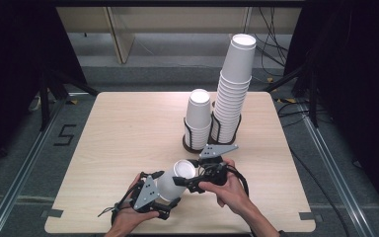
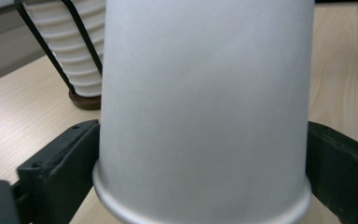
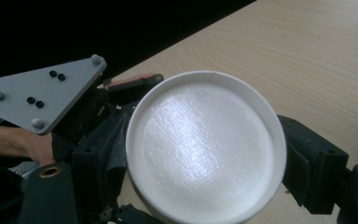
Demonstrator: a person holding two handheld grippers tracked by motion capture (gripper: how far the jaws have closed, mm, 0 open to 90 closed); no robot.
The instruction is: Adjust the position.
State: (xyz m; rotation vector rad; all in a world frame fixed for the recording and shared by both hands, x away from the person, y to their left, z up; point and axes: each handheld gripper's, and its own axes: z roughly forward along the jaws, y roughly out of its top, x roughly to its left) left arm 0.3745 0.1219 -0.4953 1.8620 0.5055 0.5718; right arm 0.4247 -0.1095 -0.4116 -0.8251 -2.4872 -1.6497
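A white paper cup (image 1: 173, 181) lies tilted between both grippers, above the near part of the wooden table (image 1: 128, 128), with its base pointing up and to the right. My left gripper (image 1: 168, 189) is shut on the cup's wall just above the rolled rim; both black jaws press on the cup (image 2: 205, 102) in the left gripper view. My right gripper (image 1: 190, 177) is shut on the base end. In the right gripper view the round bottom of the cup (image 3: 205, 149) faces the camera, with a jaw on each side. The left gripper's grey plate (image 3: 42, 98) shows behind it.
Two stacks of white paper cups stand in black wire holders at the middle right of the table: a short stack (image 1: 198, 116) and a tall, leaning stack (image 1: 233, 89). One holder and its stack (image 2: 81, 60) rise just behind the held cup. Dark floor and cables surround the table.
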